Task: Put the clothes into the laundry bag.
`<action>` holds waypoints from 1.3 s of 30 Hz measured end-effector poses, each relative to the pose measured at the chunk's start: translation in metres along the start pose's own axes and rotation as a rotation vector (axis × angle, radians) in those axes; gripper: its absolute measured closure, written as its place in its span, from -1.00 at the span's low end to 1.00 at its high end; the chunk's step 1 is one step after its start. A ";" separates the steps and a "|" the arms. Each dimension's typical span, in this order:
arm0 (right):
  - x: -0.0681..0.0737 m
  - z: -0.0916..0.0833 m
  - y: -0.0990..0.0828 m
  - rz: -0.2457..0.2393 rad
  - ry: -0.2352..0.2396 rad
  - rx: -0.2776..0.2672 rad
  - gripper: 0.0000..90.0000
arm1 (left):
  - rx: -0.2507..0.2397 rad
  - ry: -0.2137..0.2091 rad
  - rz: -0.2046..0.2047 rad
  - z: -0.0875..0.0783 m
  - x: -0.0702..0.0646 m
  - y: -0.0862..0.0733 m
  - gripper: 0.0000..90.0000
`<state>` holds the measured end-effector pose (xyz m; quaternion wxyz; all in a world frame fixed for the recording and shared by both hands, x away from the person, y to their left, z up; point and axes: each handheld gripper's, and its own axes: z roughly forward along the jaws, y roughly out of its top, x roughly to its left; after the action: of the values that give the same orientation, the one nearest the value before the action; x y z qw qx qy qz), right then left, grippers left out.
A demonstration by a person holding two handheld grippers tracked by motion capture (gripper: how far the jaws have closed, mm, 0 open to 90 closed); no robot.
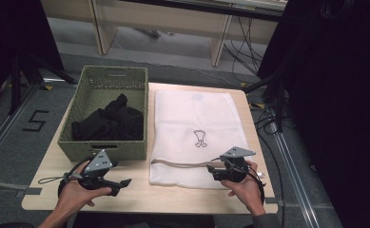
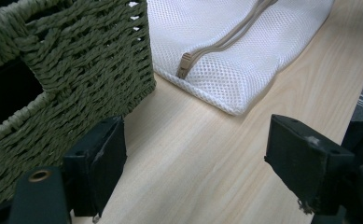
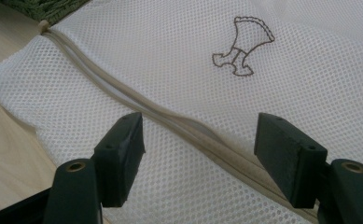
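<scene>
Wooden table [image 1: 140,192] – green basket [image 1: 104,149] beside white mesh bag [image 1: 182,123].

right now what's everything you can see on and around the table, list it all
basket: one, green woven, left part of the table
clothing: one dark heap, black, inside the basket
mesh bag: one, white, flat on the table right of the basket
zipper: one, beige, across the bag's near end
table: one, light wood
left gripper: one, black, jaws open over bare table near the basket
right gripper: one, black, jaws open above the zipper
hands: two, at the near edge
</scene>
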<state>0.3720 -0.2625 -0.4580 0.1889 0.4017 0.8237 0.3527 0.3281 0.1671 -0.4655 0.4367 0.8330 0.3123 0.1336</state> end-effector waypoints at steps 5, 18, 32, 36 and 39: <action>0.001 -0.001 0.001 0.020 0.010 0.025 -0.25 | 0.005 -0.001 -0.003 0.000 0.000 0.000 -0.56; 0.000 0.001 0.000 0.031 0.005 0.016 -0.25 | 0.019 -0.022 -0.013 0.004 -0.005 0.004 -0.56; -0.013 0.005 0.005 0.004 0.008 -0.004 -0.36 | 0.008 -0.132 0.100 0.040 -0.023 0.031 -0.10; -0.014 0.012 0.007 -0.011 0.007 0.000 -0.36 | 0.011 -0.160 0.121 0.060 -0.034 0.040 0.23; -0.015 0.015 0.008 0.001 0.000 0.026 -0.34 | 0.028 -0.180 0.140 0.070 -0.038 0.044 0.43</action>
<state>0.3943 -0.2641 -0.4618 0.1835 0.4045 0.8281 0.3420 0.3513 0.0790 -0.4690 0.4407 0.8675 0.2149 0.0840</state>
